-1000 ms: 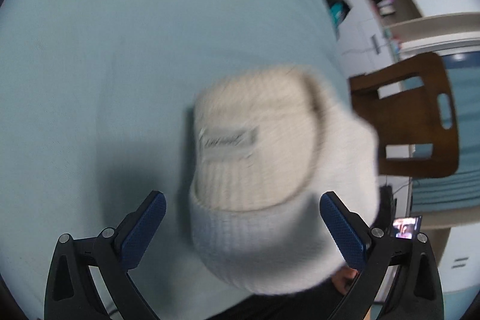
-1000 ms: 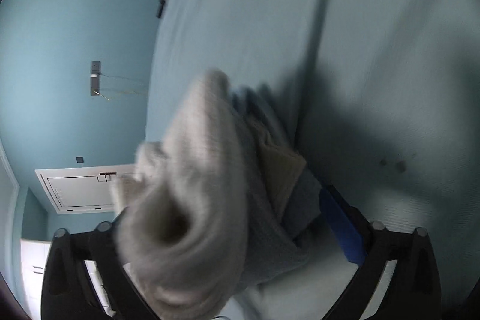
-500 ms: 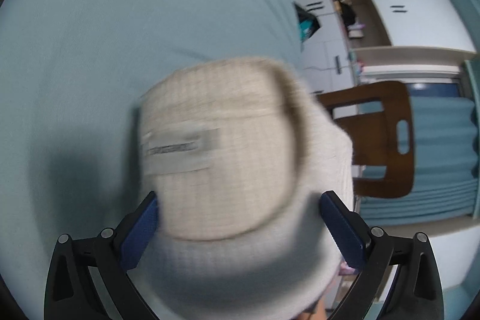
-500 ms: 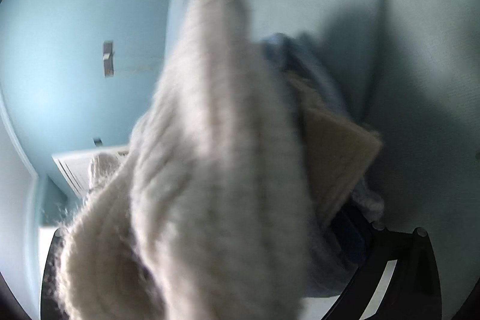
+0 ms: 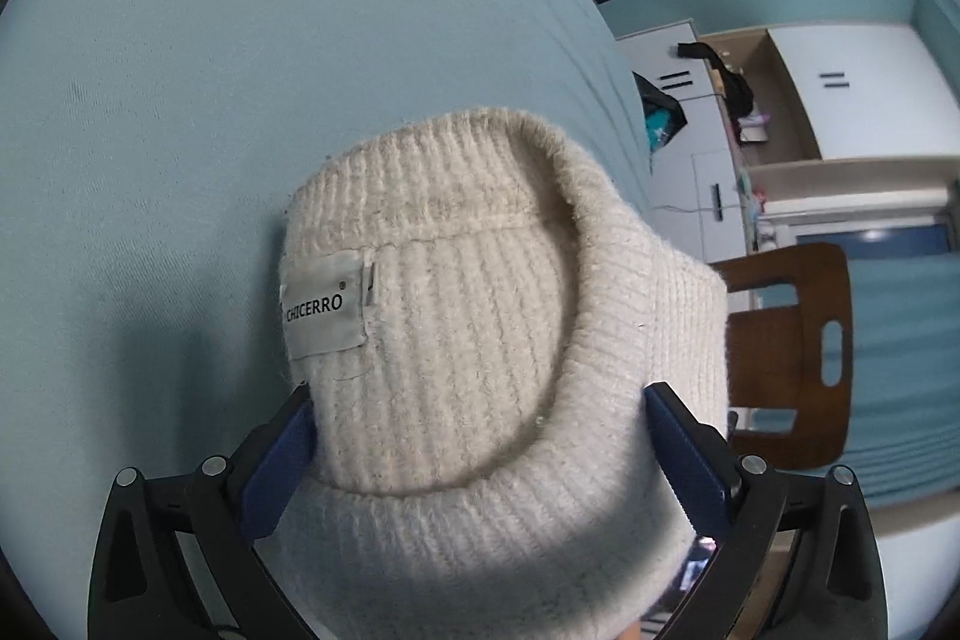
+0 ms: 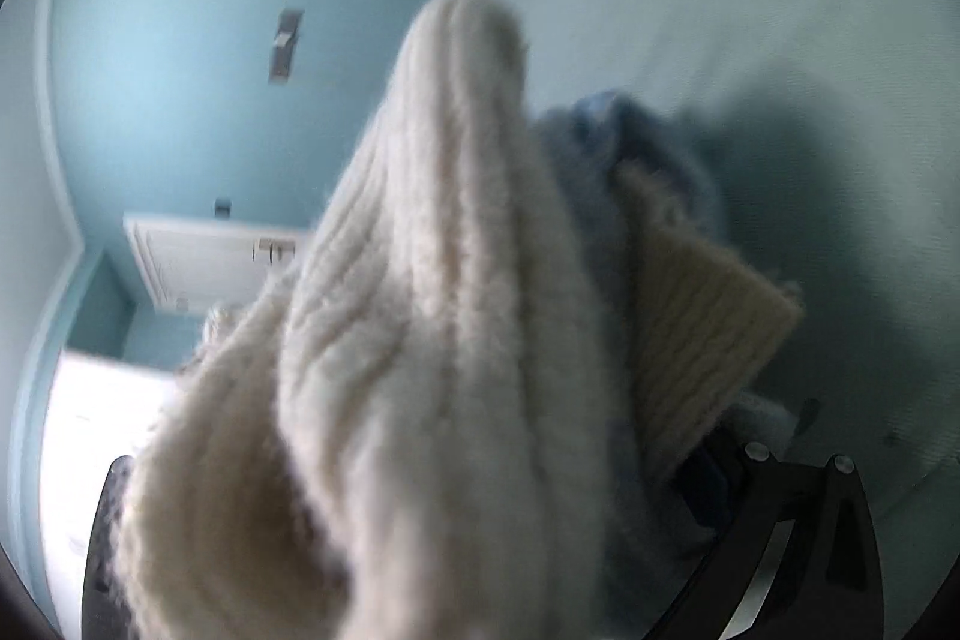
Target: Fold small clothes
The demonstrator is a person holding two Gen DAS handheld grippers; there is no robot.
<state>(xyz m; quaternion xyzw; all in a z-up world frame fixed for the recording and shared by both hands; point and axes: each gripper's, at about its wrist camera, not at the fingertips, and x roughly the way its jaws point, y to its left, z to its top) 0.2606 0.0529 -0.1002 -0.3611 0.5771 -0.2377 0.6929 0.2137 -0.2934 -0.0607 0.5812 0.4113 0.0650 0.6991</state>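
A cream ribbed knit sweater (image 5: pixel 480 340) with a grey "CHICERRO" neck label (image 5: pixel 324 307) fills the lower left wrist view, collar towards me. My left gripper (image 5: pixel 477 442) is open, with the collar lying between its blue pads (image 5: pixel 279 466), over the light blue table cover (image 5: pixel 180 70). In the right wrist view the cream knit (image 6: pixel 432 340) bulges close to the lens, with blue and tan knit parts (image 6: pixel 690 280) beside it. The cloth hides the fingertips of my right gripper (image 6: pixel 474 520), whose fingers stand wide apart.
A brown wooden chair (image 5: pixel 786 352) stands beyond the table's right edge. White cabinets and shelves (image 5: pixel 780 100) are behind it. The right wrist view shows a blue wall (image 6: pixel 180 40) and a white door (image 6: pixel 210 268).
The sweater has come closer to both cameras and slid further between the left fingers. The left view has sharpened. In the right view the cloth has risen to cover more.
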